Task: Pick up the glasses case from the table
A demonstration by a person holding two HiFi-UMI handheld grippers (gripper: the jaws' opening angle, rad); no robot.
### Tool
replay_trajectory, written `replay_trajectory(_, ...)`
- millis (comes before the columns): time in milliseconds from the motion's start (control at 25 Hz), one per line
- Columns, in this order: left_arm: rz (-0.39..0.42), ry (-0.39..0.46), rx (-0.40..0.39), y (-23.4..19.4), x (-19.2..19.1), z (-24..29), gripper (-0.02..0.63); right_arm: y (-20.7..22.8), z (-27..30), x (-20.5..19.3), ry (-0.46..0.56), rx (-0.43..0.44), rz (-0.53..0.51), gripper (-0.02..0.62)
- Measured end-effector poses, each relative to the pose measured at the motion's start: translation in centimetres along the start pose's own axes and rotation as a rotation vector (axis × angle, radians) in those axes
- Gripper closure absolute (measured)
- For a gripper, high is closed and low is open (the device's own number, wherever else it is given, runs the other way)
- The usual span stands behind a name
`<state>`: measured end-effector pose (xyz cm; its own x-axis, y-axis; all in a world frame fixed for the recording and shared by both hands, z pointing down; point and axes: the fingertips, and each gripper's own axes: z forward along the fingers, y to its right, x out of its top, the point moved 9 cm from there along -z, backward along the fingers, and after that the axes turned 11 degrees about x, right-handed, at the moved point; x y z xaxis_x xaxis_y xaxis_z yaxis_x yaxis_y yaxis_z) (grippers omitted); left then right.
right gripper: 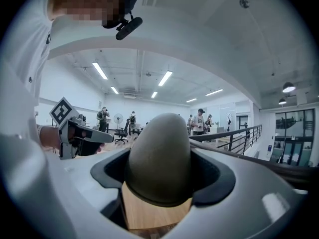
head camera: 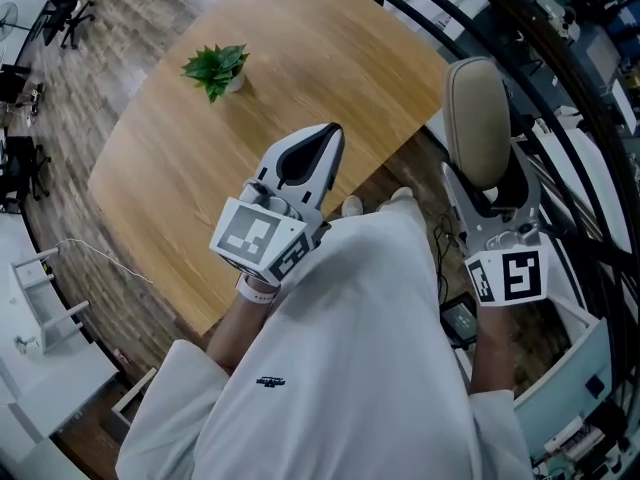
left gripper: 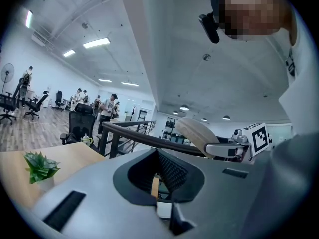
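Observation:
The glasses case (head camera: 478,118) is a beige-grey oval shell. It is held up in the air past the table's right edge, over the floor by the railing. My right gripper (head camera: 487,176) is shut on its near end. In the right gripper view the case (right gripper: 159,151) fills the space between the jaws of the right gripper (right gripper: 159,183). My left gripper (head camera: 328,140) hovers over the near edge of the wooden table (head camera: 300,48), jaws together and nothing in them. From the left gripper (left gripper: 162,185) the case (left gripper: 199,132) shows to the right.
A small potted plant (head camera: 217,68) stands on the table's far left part. A dark railing (head camera: 520,28) runs along the right. Office chairs (head camera: 60,8) stand at the far left, and white shelving (head camera: 40,298) at the lower left. People stand far off in the room.

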<state>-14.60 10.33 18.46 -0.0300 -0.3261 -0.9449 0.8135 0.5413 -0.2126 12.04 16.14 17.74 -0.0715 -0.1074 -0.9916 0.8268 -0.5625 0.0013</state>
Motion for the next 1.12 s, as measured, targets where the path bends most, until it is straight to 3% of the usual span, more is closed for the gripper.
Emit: replay_trajectory(1120,-0.013,-0.03,-0.04,1.3,-0.8,0.8,0.606,-0.2,-0.5,-0.9,-0.012,-0.006,0.049,0.218)
